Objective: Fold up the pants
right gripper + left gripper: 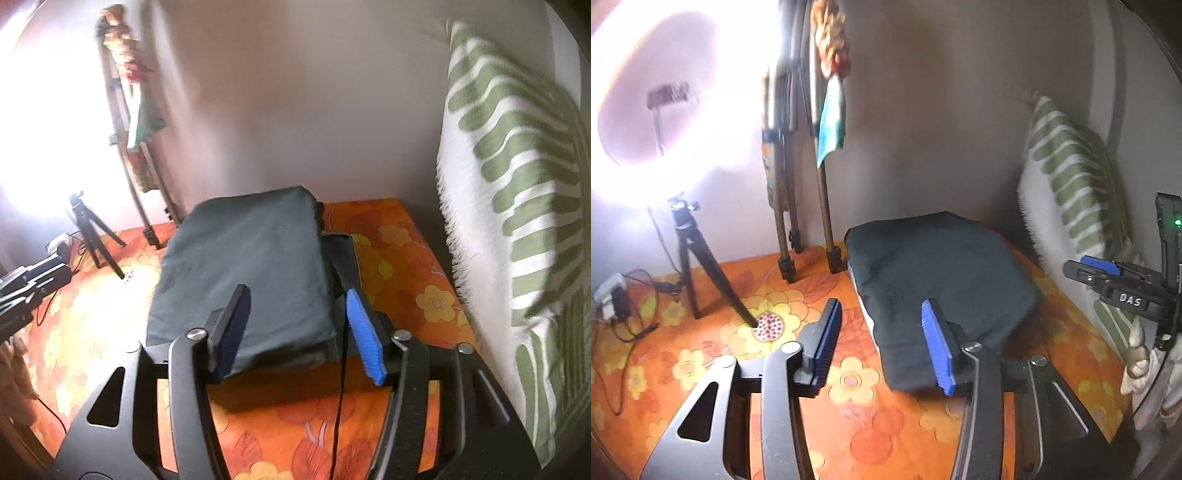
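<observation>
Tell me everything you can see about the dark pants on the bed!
The pants are dark, soft-looking cloth, already folded into a thick, flat rectangle of several layers. They lie on the orange flowered bedsheet, near the wall, beside a green-and-white striped pillow. Both grippers, left and right, hover open in front; neither holds them.

Bare sheet (399, 254) right of folded pants (243, 266), pillow (517, 184) walling right, tripod (698, 266) left
</observation>
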